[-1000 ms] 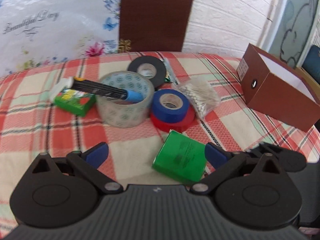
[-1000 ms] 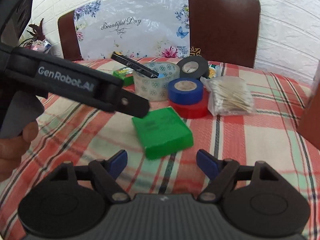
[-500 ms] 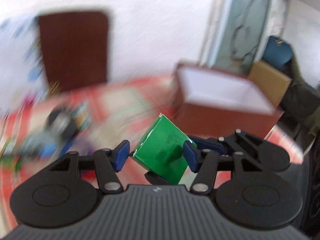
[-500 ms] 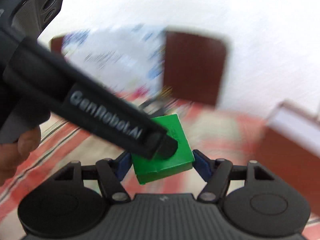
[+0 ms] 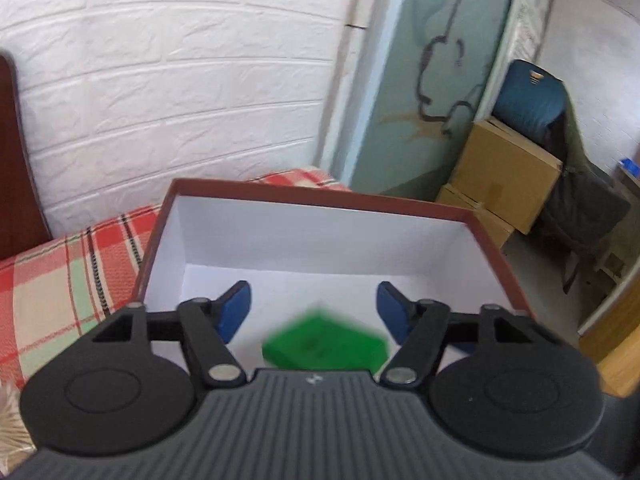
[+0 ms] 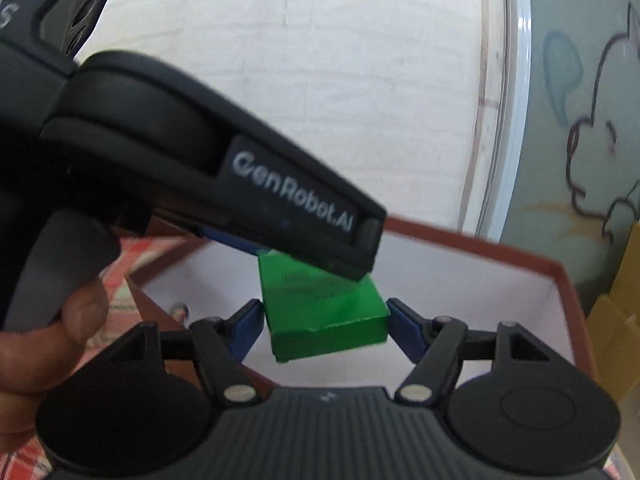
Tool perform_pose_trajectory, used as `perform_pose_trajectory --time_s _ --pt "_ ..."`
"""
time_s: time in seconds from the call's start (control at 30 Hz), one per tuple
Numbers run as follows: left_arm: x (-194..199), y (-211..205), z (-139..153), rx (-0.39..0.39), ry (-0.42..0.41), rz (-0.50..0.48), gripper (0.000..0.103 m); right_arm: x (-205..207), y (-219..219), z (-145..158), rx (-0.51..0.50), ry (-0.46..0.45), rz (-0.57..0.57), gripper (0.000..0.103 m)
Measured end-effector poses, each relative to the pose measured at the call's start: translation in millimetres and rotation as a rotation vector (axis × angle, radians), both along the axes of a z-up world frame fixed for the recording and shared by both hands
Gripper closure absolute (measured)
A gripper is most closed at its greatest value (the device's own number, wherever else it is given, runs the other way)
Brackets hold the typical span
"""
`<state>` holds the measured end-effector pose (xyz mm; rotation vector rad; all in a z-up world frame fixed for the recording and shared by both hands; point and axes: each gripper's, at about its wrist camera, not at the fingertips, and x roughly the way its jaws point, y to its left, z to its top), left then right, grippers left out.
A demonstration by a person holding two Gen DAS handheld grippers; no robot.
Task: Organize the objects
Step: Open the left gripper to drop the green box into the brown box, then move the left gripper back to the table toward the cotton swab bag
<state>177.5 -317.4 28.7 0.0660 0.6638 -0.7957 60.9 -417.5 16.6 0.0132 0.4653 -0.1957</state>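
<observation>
Fingers (image 5: pixel 234 312) of the left gripper (image 5: pixel 314 310) spread, green box (image 5: pixel 326 344) inside brown box (image 5: pixel 320 198).

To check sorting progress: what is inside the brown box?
A blurred green packet over the white floor of the brown box; nothing else shows. The left gripper, open, covers the near part.

Checked tablecloth (image 5: pixel 60 276), brown box (image 5: pixel 320 200) standing on it

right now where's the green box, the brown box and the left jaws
green box (image 5: pixel 326 342), left wrist view, on its blurred top face
brown box (image 5: pixel 320 196), left wrist view, on its far rim
left gripper (image 5: pixel 314 306), left wrist view, midway between its blue tips
</observation>
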Motion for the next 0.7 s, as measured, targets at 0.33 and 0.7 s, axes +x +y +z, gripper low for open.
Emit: perform_pose_trajectory --time_s 0.33,0.7 --pt "-16 62 31 -0.053 -0.111 0.158 0.022 -61 -29 20 -0.177 -0.412 -0.244 0.006" --pt "-55 162 23 0.012 -0.085 0.272 0.019 11 30 -25 -0.738 -0.293 -0.155 0.0"
